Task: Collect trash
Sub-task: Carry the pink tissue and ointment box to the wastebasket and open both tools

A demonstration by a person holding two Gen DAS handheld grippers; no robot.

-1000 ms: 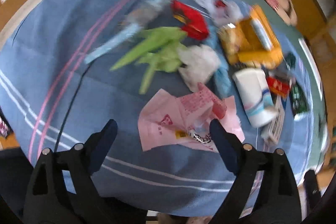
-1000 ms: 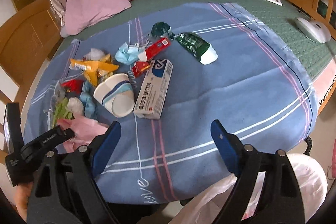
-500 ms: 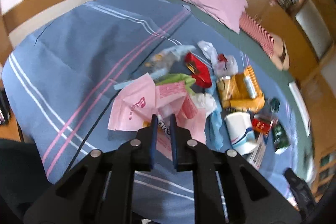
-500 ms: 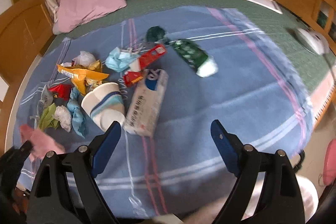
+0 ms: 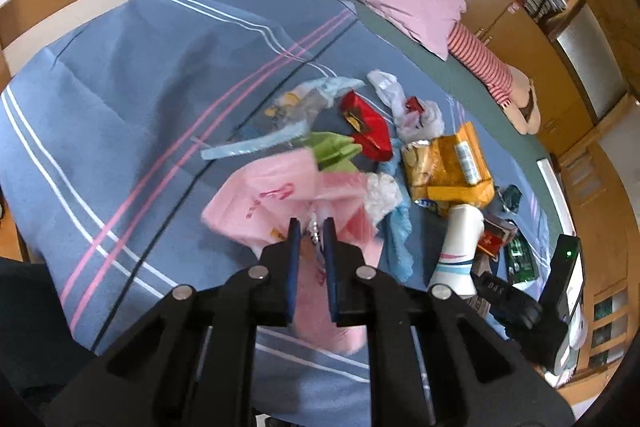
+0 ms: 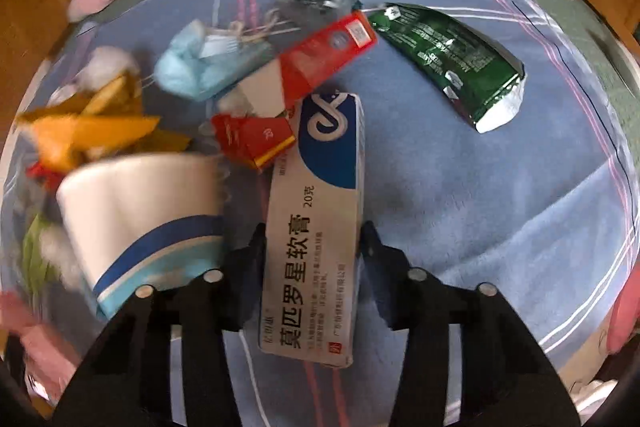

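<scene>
The left gripper (image 5: 311, 227) is clamped on a crumpled pink plastic bag (image 5: 276, 199), lifted above the blue striped bed blanket (image 5: 120, 99). The right gripper (image 6: 314, 235), jaws just closing, straddles a long white-and-blue ointment carton (image 6: 316, 227) lying on the blanket, its pads at the carton's sides.

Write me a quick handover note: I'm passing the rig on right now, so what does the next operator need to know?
Left gripper: shut on the pink bag, lifted off the blanket.
Right gripper: jaws have just been closing around the ointment box; whether the pads press on it yet cannot be told.
On the blanket: paper cup, red box, red pack, green pouch, mask, orange wrapper, green wrapper, other scraps.
Done: pink bag picked up.
Left: finish the grip on the box, then collect the rest. No bin in view.
</scene>
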